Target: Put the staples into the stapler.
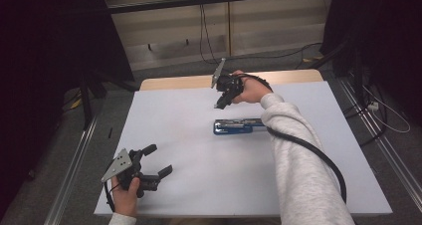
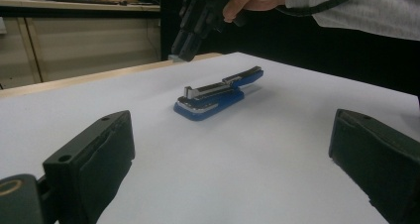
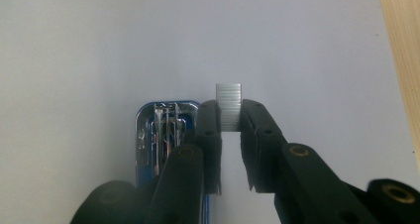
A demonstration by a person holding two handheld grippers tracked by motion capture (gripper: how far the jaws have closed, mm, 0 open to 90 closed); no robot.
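Already the right gripper is pinching a small strip of staples between its jaws, raised above the open blue stapler, which is lying near the middle of the white table; loading the strip into the magazine is, I think, still waiting. Meanwhile the left gripper is resting spread and empty at the near left corner, and nothing is blocking the way.

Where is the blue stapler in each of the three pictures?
High view: stapler at table centre, under the right forearm.
Left gripper view: stapler lies open mid-picture, below the right gripper.
Right gripper view: stapler left of the jaws, which pinch a staple strip.
Shared landmark: the white table.
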